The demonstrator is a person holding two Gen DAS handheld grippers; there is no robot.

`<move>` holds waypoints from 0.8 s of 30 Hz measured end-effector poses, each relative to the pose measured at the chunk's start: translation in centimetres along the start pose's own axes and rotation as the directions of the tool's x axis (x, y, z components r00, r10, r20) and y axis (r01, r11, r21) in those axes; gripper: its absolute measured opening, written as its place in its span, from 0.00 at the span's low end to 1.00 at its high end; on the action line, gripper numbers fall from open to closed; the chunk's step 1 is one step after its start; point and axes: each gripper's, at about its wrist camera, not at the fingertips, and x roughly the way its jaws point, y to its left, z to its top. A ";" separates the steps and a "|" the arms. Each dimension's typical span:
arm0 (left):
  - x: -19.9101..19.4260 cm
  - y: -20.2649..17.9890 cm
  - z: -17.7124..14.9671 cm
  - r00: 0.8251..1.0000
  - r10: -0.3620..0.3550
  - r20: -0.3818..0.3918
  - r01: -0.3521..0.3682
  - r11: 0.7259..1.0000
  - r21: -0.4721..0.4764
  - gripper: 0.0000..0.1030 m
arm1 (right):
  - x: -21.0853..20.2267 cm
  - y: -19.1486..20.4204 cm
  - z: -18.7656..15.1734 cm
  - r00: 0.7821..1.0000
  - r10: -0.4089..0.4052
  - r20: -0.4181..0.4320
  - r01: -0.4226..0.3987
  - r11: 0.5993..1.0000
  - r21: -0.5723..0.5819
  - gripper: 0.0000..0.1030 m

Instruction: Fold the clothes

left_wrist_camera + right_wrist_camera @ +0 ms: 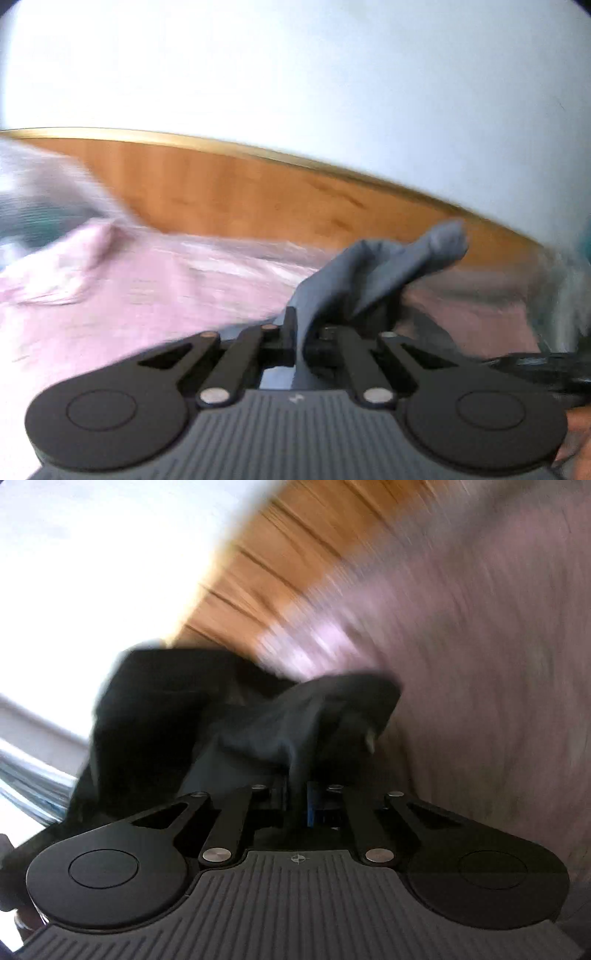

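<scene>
Clamping a fold of grey cloth [373, 273] between its closed jaws, the left gripper [299, 339] points out over a pink sheet [140, 295] that covers the near part of the scene. From the pinch the grey fabric rises and leans to the right, its free tip ending just in front of the wooden board [229, 192] that runs behind the sheet. Beyond the board stands a pale wall [295, 74]. At the far left of the sheet lies a blurred heap of light and teal fabric [40, 206]; what it is cannot be told.

From the right wrist view, the right gripper [299, 801] is likewise shut, its jaws pressed on a bunch of dark cloth [258, 731] that billows up and leftward from the grip. Whether this is the same garment as the grey one cannot be told; it looks nearly black in shadow here. The view is tilted and heavily smeared. Pink sheet [461, 646] fills the area to the right of the dark cloth, the wooden board [266, 565] slants above it, and bright wall [92, 572] lies to its upper left. A glimpse of a person's hand [11, 886] shows at the lower left edge beside the gripper body
</scene>
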 end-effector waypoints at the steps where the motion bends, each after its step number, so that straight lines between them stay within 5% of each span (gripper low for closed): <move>1: -0.9 2.0 -1.1 0.998 0.061 -0.010 -0.062 0.998 -0.033 0.01 | -1.2 2.0 0.3 0.996 -0.067 0.058 0.074 0.991 -0.116 0.00; 2: -1.3 3.7 -2.3 0.993 0.108 -0.035 -0.110 0.992 -0.057 0.01 | -2.3 3.8 0.5 0.986 -0.122 0.114 0.145 0.965 -0.218 0.00; 5: 0.9 6.3 -7.6 0.971 0.133 -0.200 -0.146 0.988 -0.048 0.01 | 0.0 4.9 0.7 0.985 -0.169 0.031 0.170 0.938 -0.302 0.00; 8: 0.6 6.8 -9.6 0.972 0.127 -0.197 -0.136 0.990 -0.033 0.03 | 0.7 5.0 -0.7 0.976 -0.219 -0.008 0.203 0.917 -0.342 0.11; 10: 0.7 7.1 -9.7 0.973 0.140 -0.182 -0.149 0.988 -0.040 0.12 | -1.1 5.6 -1.6 0.979 -0.201 0.018 0.192 0.899 -0.394 0.48; 11: 0.1 7.4 -8.8 0.972 0.166 -0.168 -0.175 0.984 -0.035 0.18 | -1.5 5.4 -2.2 0.976 -0.217 0.036 0.212 0.890 -0.404 0.83; 12: -0.6 7.8 -8.0 0.971 0.189 -0.148 -0.196 0.980 -0.033 0.30 | -2.0 5.1 -2.7 0.970 -0.235 0.055 0.237 0.879 -0.413 0.96; 14: -2.8 8.1 -6.5 0.973 0.221 -0.070 -0.224 0.974 -0.036 0.49 | -4.1 3.1 -3.9 0.940 -0.327 0.101 0.338 0.843 -0.418 0.96; 16: -4.9 7.4 -4.4 0.972 0.233 0.019 -0.233 0.972 -0.029 0.53 | -5.3 0.3 -4.9 0.900 -0.430 0.075 0.422 0.814 -0.398 0.96; 19: -5.0 3.4 0.3 0.995 0.074 0.071 -0.075 0.997 0.013 0.80 | -6.4 -3.4 -5.6 0.861 -0.508 0.032 0.491 0.813 -0.314 0.96; 20: -3.5 1.2 1.3 1.000 -0.002 0.027 0.001 0.999 0.047 0.95 | -6.1 -4.1 -5.8 0.866 -0.500 -0.001 0.480 0.832 -0.278 0.96; 22: -0.2 -3.5 2.9 0.989 -0.129 -0.071 0.137 0.984 0.114 1.00 | -5.9 -5.1 -6.6 0.888 -0.455 -0.067 0.432 0.876 -0.216 0.96; 24: 5.2 -9.1 2.1 0.976 -0.094 -0.197 0.143 0.958 0.248 1.00 | -4.8 -5.8 -7.8 0.910 -0.396 -0.128 0.375 0.913 -0.160 0.97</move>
